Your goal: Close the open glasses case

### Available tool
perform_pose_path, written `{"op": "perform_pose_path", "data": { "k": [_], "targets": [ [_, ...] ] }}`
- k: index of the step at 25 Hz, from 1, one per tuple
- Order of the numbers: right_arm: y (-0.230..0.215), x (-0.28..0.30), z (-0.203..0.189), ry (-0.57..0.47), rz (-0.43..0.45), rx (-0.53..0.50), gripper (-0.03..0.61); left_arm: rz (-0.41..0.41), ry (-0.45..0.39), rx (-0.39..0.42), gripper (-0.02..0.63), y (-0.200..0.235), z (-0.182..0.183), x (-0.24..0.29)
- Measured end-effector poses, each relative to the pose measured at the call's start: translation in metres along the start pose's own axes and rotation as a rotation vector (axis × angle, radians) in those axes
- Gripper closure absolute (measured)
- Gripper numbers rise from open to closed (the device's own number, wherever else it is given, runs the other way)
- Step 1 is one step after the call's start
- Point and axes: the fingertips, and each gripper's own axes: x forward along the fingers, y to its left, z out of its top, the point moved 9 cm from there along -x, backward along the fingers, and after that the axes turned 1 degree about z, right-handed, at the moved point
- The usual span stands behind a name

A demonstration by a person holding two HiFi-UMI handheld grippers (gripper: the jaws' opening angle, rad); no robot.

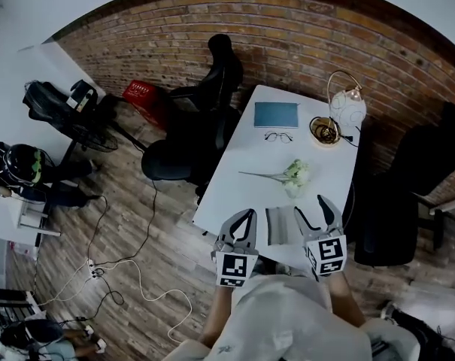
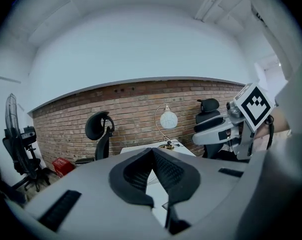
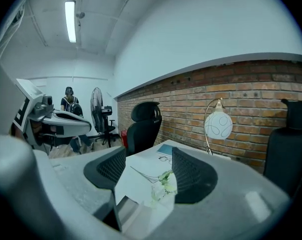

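Nearest us, low in the head view, the left gripper (image 1: 242, 220) has its jaws tip to tip on nothing; the right gripper (image 1: 308, 205) stands well open and empty. Between them the grey rectangular open glasses case (image 1: 280, 226) lies at the near edge of the white table (image 1: 235, 190). We judge closing not begun. We advise steadying the base with one gripper, then folding the lid squarely, never pushing edgeward.
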Motion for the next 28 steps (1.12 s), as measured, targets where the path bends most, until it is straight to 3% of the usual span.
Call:
{"op": "perform_pose_path", "data": {
  "k": [12,28],
  "targets": [
    [-0.009,0.01,-0.039,0.093,-0.15,0.081,0.288,-0.19,0.05,0.012,0.609,0.008,-0.031,0.05],
    [0.003,0.014,-0.092,0.201,-0.222,0.147,0.288,-0.366,0.132,0.023,0.609,-0.002,-0.077,0.079]
  ]
}}
